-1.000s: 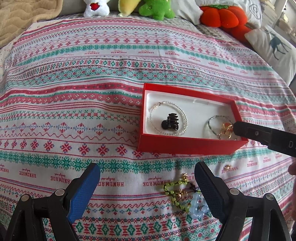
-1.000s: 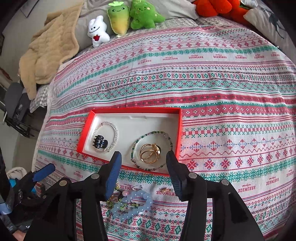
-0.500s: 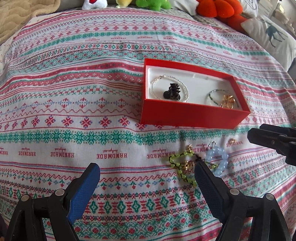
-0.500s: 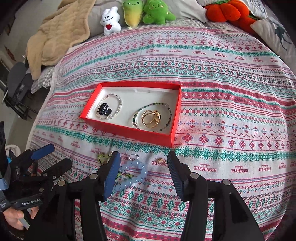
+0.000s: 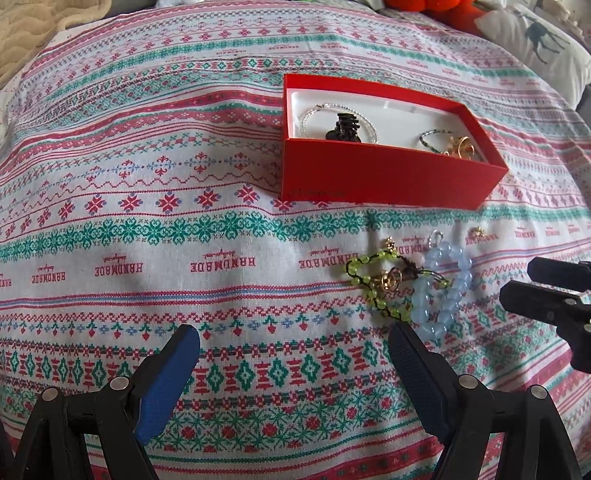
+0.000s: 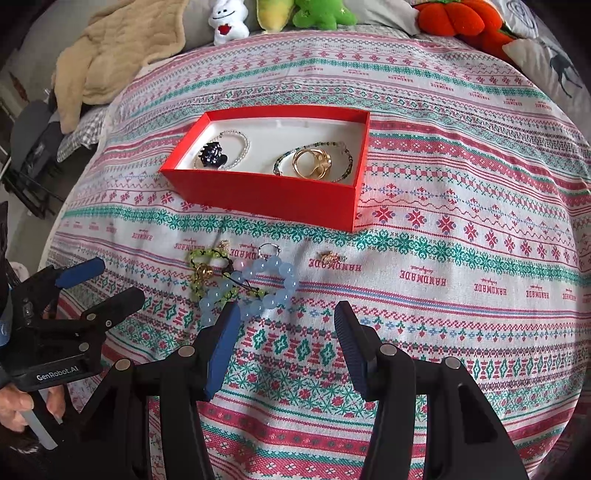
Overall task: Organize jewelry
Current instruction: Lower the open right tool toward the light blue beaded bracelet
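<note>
A red box [image 5: 388, 177] [image 6: 273, 192] with a white lining sits on the patterned bedspread. It holds a clear bead bracelet [image 6: 236, 147], a dark hair claw [image 6: 213, 155], a green bead bracelet [image 6: 343, 162] and gold rings [image 6: 312, 164]. In front of the box lie a blue bead bracelet [image 5: 443, 291] [image 6: 266, 288], a yellow-green bead bracelet [image 5: 369, 277] [image 6: 201, 266] with a gold ring, and a small gold piece [image 5: 476, 232] [image 6: 330, 256]. My left gripper [image 5: 293, 350] [image 6: 101, 280] is open and empty. My right gripper [image 6: 286, 321] [image 5: 535, 280] is open and empty, just before the blue bracelet.
Plush toys [image 6: 225, 22] and an orange pumpkin cushion [image 6: 454, 18] line the far edge. A beige blanket [image 6: 110, 55] lies far left, a deer pillow [image 5: 535, 37] far right. The bed drops off at the left [image 6: 37, 147].
Both grippers have pulled back from the box toward the near side. The right gripper left the box empty and now faces the loose jewelry. The box's contents are unchanged.
</note>
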A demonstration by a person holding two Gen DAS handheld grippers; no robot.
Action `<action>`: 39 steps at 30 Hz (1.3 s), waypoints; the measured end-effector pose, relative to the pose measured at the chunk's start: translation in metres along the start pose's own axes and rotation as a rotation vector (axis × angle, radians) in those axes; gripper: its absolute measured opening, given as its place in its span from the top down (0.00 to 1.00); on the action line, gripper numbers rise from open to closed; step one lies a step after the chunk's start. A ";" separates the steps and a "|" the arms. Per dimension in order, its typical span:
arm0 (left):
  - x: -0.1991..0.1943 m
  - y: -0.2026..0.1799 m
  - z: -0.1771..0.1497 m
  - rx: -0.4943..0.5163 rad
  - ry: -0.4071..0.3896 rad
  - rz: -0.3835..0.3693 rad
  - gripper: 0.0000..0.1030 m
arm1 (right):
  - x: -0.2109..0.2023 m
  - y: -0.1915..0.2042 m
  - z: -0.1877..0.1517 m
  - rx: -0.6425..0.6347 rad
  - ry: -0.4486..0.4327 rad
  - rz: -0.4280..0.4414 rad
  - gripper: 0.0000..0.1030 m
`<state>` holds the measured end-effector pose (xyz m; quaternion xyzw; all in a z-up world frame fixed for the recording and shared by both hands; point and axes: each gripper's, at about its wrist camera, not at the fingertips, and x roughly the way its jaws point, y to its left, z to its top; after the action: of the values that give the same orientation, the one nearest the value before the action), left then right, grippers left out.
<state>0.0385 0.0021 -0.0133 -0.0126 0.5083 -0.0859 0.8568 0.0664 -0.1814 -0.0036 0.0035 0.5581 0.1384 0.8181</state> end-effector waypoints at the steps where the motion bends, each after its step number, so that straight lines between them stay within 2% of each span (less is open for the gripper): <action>1: 0.001 0.000 -0.001 0.005 -0.003 0.000 0.16 | 0.001 0.001 -0.003 -0.004 0.001 0.000 0.46; 5: 0.006 -0.001 -0.006 0.036 0.003 0.011 0.16 | 0.008 0.007 -0.012 -0.036 0.013 -0.012 0.46; 9: 0.017 -0.001 -0.011 0.065 0.043 0.016 0.16 | 0.016 0.006 -0.018 -0.053 0.036 -0.026 0.46; 12: 0.021 -0.002 -0.013 0.078 0.068 -0.003 0.16 | 0.020 0.003 -0.020 -0.054 0.050 -0.031 0.46; 16: 0.022 -0.006 -0.012 0.076 0.046 -0.043 0.17 | 0.020 0.001 -0.023 -0.062 0.053 -0.031 0.46; 18: 0.023 -0.006 -0.009 0.060 0.039 -0.070 0.24 | 0.019 0.000 -0.024 -0.057 0.051 -0.029 0.46; 22: 0.025 -0.007 -0.004 0.036 0.032 -0.088 0.30 | 0.017 -0.004 -0.023 -0.049 0.047 -0.024 0.46; 24: 0.026 -0.007 -0.003 0.033 0.036 -0.091 0.39 | 0.017 -0.005 -0.022 -0.047 0.036 -0.029 0.46; 30: 0.031 -0.016 0.005 0.044 0.041 -0.104 0.44 | 0.019 -0.006 -0.012 -0.040 0.012 -0.024 0.46; 32: 0.031 -0.019 0.004 0.056 0.045 -0.118 0.44 | 0.022 -0.008 -0.007 -0.020 0.008 -0.013 0.49; 34: 0.032 -0.022 0.002 0.064 0.046 -0.122 0.44 | 0.026 -0.010 -0.002 0.002 0.010 -0.005 0.63; 39: 0.037 -0.031 0.001 0.076 0.049 -0.103 0.44 | 0.038 -0.010 0.009 0.027 0.009 0.007 0.75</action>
<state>0.0528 -0.0345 -0.0409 -0.0041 0.5242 -0.1496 0.8383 0.0893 -0.1809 -0.0361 0.0159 0.5638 0.1336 0.8149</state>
